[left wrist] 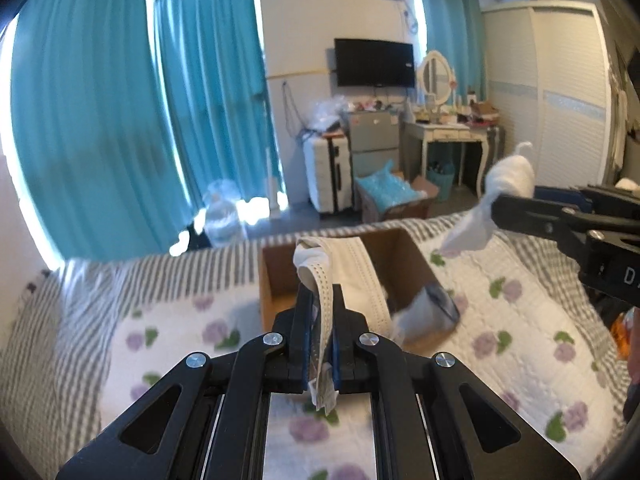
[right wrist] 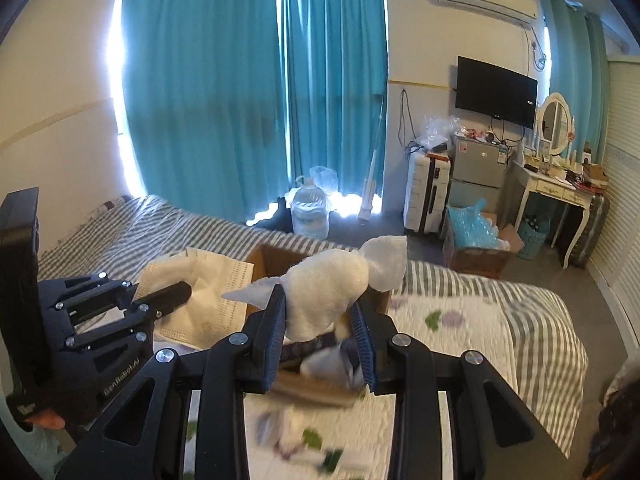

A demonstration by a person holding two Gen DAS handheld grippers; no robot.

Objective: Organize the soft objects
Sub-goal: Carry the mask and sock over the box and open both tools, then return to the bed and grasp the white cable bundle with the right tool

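Our left claw (left wrist: 320, 320) is clamped flat on a cream cloth with rows of small holes along its hem (left wrist: 348, 280); the jaws stand together with only the thin fabric between them. From this claw the cloth runs forward and hangs down over the open brown cardboard box (left wrist: 276, 276), which sits on the bed with the white quilt of purple flowers (left wrist: 520, 320). So the box lies straight ahead of the left claw and a little below it.

Our right claw (right wrist: 320, 328) is closed on a fluffy white soft piece with loose pointed ends (right wrist: 328, 292), and the pads press on both of its sides. This piece is lifted in the air, and its long axis goes across the claw, from lower left to upper right. The same box (right wrist: 268, 260) is directly behind it and lower.

We judge that both claws are about equally near to the box, with the left one beside the right on its left. The coming move depends on bringing each piece forward and down into the opening. Something grey and white (left wrist: 432, 312) already lies inside the box, but it is too blurred to name.
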